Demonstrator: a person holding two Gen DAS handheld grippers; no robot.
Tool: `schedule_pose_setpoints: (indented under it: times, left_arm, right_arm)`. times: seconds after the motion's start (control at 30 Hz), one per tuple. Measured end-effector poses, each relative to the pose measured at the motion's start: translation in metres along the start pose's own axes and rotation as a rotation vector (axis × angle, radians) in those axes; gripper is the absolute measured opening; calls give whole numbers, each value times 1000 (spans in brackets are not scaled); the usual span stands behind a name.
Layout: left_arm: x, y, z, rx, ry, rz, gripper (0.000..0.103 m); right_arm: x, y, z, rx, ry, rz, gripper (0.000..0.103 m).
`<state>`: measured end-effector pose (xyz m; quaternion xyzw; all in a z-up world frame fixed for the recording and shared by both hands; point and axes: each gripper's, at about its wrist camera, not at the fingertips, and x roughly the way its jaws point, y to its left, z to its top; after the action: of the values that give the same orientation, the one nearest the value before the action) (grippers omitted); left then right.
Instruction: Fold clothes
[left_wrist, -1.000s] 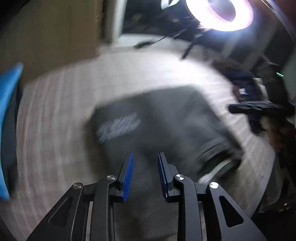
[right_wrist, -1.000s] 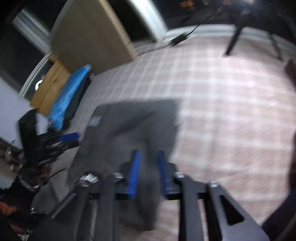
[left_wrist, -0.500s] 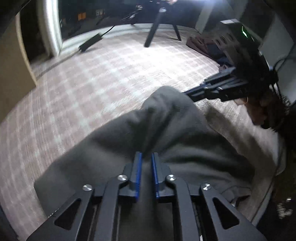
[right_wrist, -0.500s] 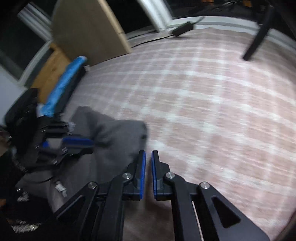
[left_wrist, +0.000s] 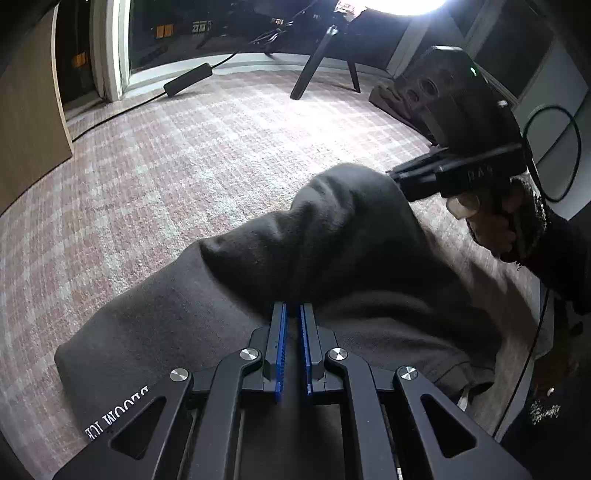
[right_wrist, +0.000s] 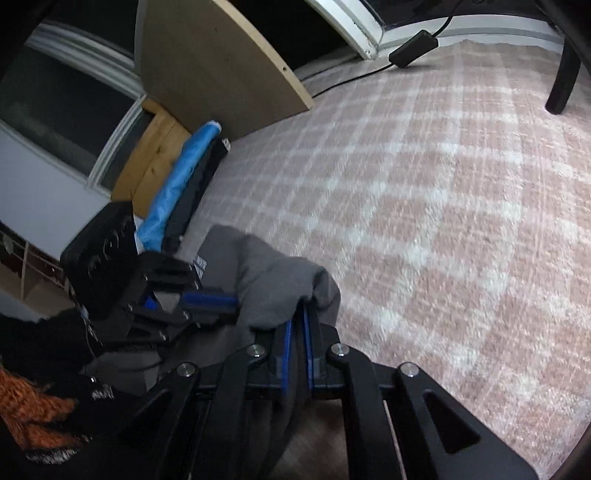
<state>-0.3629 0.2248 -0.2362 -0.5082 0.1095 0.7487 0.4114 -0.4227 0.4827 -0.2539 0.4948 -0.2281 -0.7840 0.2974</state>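
Observation:
A dark grey garment (left_wrist: 332, 236) lies on a pink checked carpet (left_wrist: 184, 155), its near edge lifted into a fold. My left gripper (left_wrist: 293, 308) is shut on that fold of the garment. My right gripper (right_wrist: 297, 308) is shut on another part of the same garment (right_wrist: 273, 280). In the left wrist view the right gripper (left_wrist: 413, 177) pinches the cloth at the right. In the right wrist view the left gripper (right_wrist: 218, 299) pinches it at the left. Both hold the fold a little above the carpet.
A tripod leg (left_wrist: 314, 59) and a black power brick with cable (left_wrist: 188, 78) stand at the carpet's far edge. A wooden board (right_wrist: 221, 62) leans at the left, with a blue roll (right_wrist: 181, 184) beside it. A dark bundle (left_wrist: 391, 99) lies at the far right.
Both grippers have shut on the garment's edge and drawn it up into a fold. The garment lay flat a second ago and is now bunched between the two grippers.

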Motion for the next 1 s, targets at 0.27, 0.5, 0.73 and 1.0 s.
schedule_pose_setpoints:
  times: [0.27, 0.5, 0.73, 1.0]
  left_arm:
    - [1, 1, 0, -8, -6, -11, 8]
    - [3, 2, 2, -3, -6, -20, 8]
    - [-32, 14, 1, -99, -78, 48, 9]
    - [-45, 93, -32, -379, -195, 187, 2]
  right_arm:
    - [-29, -16, 8, 105, -111, -175, 8]
    - [-14, 4, -4, 13, 1, -134, 13]
    - [-54, 11, 1, 29, -168, -268, 10]
    - [-3, 17, 5, 26, -72, -315, 22]
